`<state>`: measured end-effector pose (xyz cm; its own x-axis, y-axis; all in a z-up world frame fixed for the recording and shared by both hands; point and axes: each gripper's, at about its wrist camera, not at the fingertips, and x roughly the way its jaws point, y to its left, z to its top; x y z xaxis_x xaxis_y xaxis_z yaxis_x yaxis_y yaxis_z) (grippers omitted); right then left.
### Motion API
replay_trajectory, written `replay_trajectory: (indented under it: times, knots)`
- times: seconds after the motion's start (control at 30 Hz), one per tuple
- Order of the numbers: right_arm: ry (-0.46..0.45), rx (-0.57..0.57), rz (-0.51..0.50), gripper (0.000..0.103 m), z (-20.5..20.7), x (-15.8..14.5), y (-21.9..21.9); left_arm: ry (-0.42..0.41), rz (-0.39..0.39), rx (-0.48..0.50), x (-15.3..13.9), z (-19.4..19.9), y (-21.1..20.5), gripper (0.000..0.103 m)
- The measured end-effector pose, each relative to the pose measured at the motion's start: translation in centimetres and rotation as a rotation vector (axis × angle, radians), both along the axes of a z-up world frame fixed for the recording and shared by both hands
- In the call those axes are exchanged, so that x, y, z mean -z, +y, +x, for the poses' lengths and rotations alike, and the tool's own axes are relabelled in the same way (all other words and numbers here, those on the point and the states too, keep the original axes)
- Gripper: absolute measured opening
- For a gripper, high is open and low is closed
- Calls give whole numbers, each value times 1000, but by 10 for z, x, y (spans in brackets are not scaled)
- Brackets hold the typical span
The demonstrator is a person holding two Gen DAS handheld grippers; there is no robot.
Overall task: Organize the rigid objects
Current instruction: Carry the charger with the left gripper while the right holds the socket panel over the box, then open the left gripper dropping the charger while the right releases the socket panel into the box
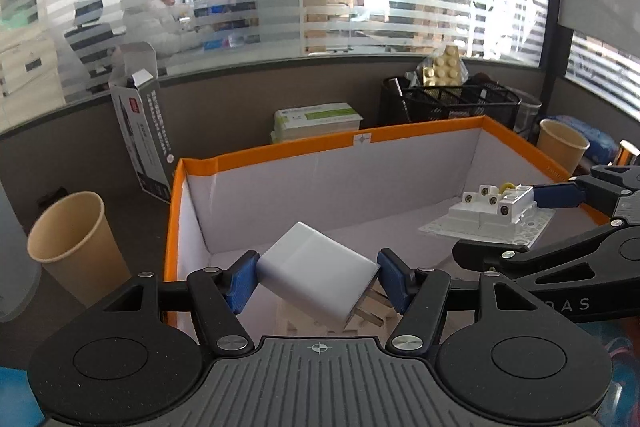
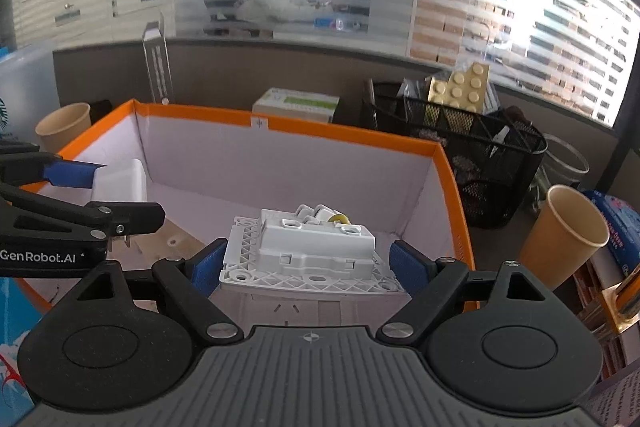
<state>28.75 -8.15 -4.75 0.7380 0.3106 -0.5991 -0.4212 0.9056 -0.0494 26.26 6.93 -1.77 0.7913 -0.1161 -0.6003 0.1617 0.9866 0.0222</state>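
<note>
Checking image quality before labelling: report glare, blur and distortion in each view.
Left wrist view: strong fisheye bending, window glare top right, white charger and orange-rimmed box sharp. Right wrist view: same curvature, blown-out window at right, white switch module crisp, background person behind striped glass soft.

Office: frosted glass partition [image 1: 280, 7], swivel chair [image 1: 90, 35] beyond, mesh desk organizer [image 1: 452, 103] (cluttered).

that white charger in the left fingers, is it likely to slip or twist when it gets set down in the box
Probably it could twist: the charger already sits tilted between the fingers, prongs angled down. Its smooth, glossy shell looks slippery, and only its corners seem pinched. It looks rigid and light, so it should land intact in the box, perhaps tipping onto a flat face.
</note>
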Motion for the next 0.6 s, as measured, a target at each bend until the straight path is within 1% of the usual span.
replay_trajectory:
  times: [0.27,0.47,0.6]
  knots:
    - [14,-2,-45,85,4,0,6,22,34,-11,1,2,-3,64]
    - [65,-15,-89,85,9,-1,9,33,43,-23,0,4,-5,64]
    - [53,-9,-123,85,8,-1,12,35,67,-26,2,4,-7,71]
